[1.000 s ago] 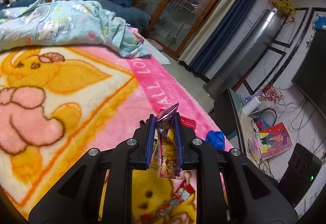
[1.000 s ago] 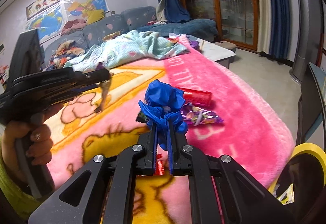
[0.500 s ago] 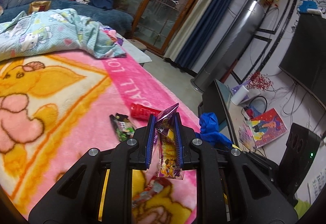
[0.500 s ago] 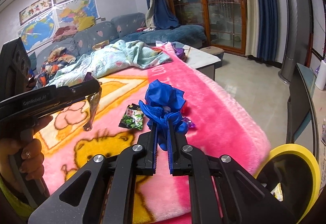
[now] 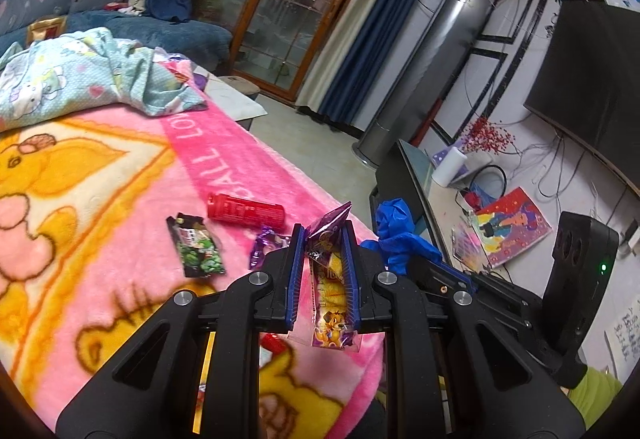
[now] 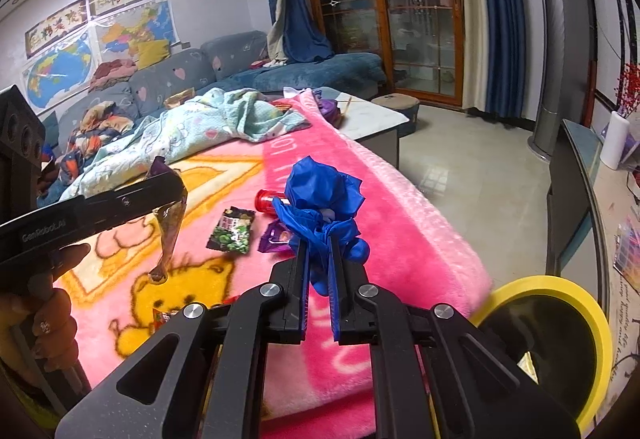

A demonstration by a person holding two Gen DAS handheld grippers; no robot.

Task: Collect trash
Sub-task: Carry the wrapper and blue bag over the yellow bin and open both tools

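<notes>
Both claws have drawn back: left claw [image 5: 322, 271] pinches a snack wrapper [image 5: 330, 287], right claw [image 6: 318, 263] a blue bag [image 6: 320, 195].

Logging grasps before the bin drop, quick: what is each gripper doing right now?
Left gripper: closed on the purple snack wrapper.
Right gripper: closed on the crumpled blue plastic bag.
</notes>
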